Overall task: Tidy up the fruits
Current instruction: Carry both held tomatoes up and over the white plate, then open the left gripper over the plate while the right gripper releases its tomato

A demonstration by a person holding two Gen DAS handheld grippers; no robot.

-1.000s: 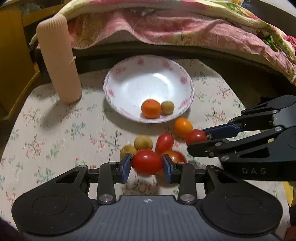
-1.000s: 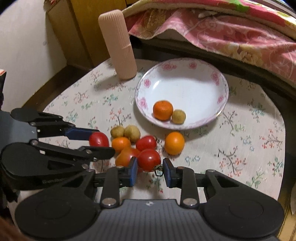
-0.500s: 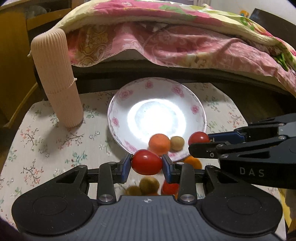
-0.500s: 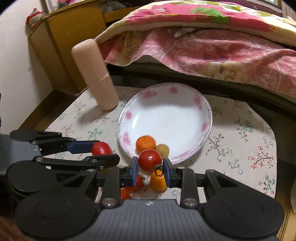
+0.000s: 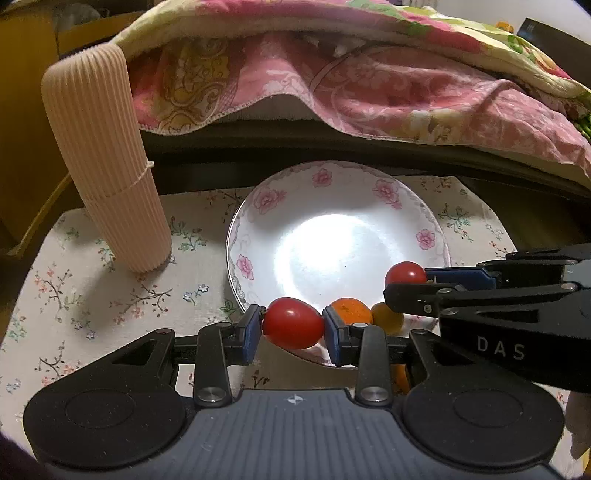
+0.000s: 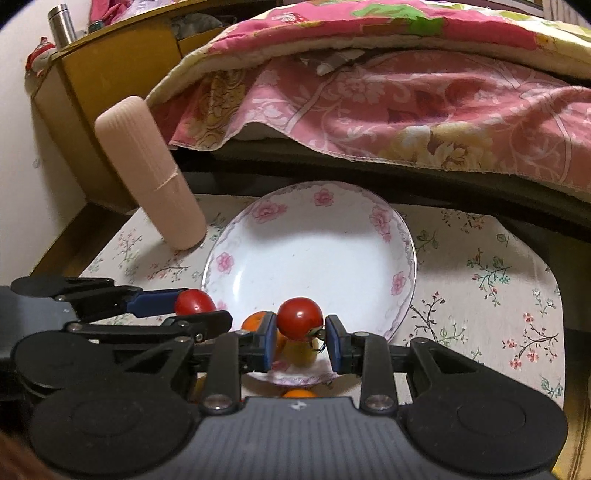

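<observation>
Floral cloth (image 5: 110,295) covers a small table set against a bed draped with a pink quilt (image 5: 369,85). A white plate (image 5: 388,192) with pink rose prints sits at the centre of the cloth. A ribbed beige cylinder (image 5: 107,166) stands upright on the cloth, left of the plate and apart from it. A yellow wooden cabinet (image 6: 110,70) stands behind the cylinder, with a metal flask (image 6: 62,24) on top.

Left gripper (image 5: 293,328): jaws closed on an oval red tomato (image 5: 293,323), both blue pads in contact with its sides. The tomato hangs over the near rim of the plate.

Right gripper (image 6: 300,334): jaws closed on a round red tomato (image 6: 299,318) that carries a green stem at its lower right. This tomato also sits above the near part of the plate. In the left wrist view the right gripper enters from the right, with its tomato at the fingertips over the plate's right side.

An orange fruit (image 5: 351,312) and a yellow fruit (image 5: 388,317) lie in the plate at its near edge, touching each other, just behind the left gripper's right pad. Another orange fruit (image 6: 299,393) shows partly on the cloth just outside the near rim, mostly hidden by the right gripper body.
</observation>
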